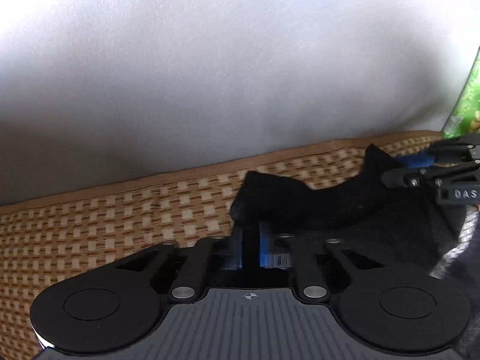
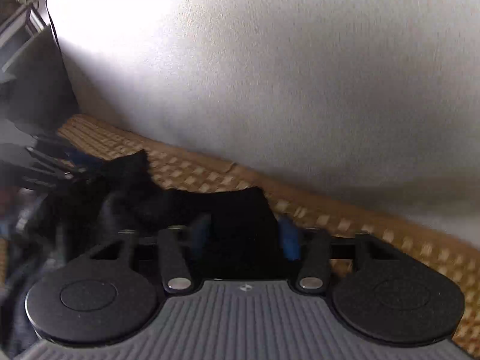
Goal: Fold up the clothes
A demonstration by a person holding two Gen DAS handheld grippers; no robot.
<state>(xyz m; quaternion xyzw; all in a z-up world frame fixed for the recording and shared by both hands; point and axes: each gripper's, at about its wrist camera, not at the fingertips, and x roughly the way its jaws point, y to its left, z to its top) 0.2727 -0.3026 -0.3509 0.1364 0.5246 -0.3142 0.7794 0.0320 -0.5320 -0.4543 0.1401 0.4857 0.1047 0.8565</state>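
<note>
The black garment (image 1: 300, 207) lay on a woven mat (image 1: 120, 225) close to a pale wall (image 1: 210, 60), with the mat's bound edge running along the foot of that wall. Both corners of the cloth's far edge were pinched.

In the left wrist view, the left hand-held gripper (image 1: 250, 249) had its blue pads drawn almost together on a thin tuck of the dark cloth at about 6 o'clock. The right hand-held gripper (image 1: 390, 168) reached in from 3 o'clock and met the garment's other corner. A green packet (image 1: 468, 99) stood behind it at the right edge.

From the right wrist view, the right hand-held gripper (image 2: 246, 240) showed a thicker bunch of black fabric between its pads, which seemed to press on it, though blur softened the contact. The left one (image 2: 75, 168) came in from 9 o'clock, smeared by motion.

I took this for the start of a fold: edge seized at both corners, cloth not yet lifted. Next, I judged, both hands would need to raise the edge together, keep it taut, and carry it across to the near side, matching pace so the limp fabric neither sagged in the middle nor slipped free.
</note>
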